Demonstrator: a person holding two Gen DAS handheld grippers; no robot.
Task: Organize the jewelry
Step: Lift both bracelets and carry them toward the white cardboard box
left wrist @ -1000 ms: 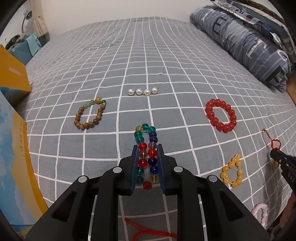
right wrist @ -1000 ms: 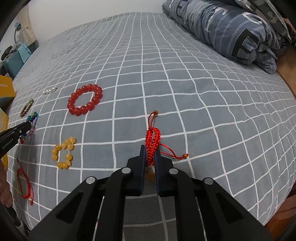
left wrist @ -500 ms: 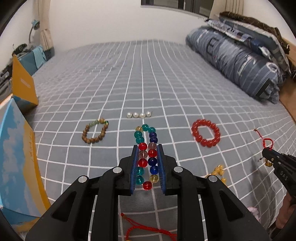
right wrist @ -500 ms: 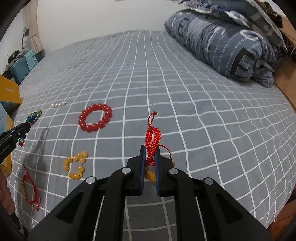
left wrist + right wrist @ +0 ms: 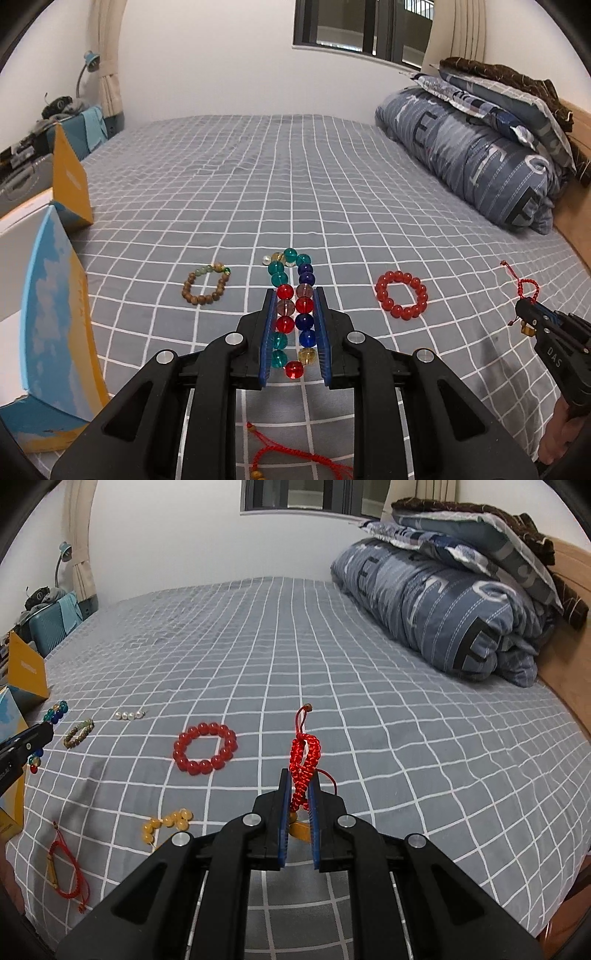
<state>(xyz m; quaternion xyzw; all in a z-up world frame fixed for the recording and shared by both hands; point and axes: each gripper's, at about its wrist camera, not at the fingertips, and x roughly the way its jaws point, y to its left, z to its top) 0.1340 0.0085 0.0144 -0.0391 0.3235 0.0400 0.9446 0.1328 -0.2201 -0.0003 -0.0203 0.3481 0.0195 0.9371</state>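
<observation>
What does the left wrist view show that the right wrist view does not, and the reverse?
Only the left wrist view: the blue box up close, and the left claw closed on the multicolour bracelet.
Only the right wrist view: the yellow bracelet, the full pearl row, and the right claw clamped on the braided red cord.
Both: the red bead bracelet, the wooden bracelet, a red string bracelet on the sheet, and the folded duvet.
</observation>
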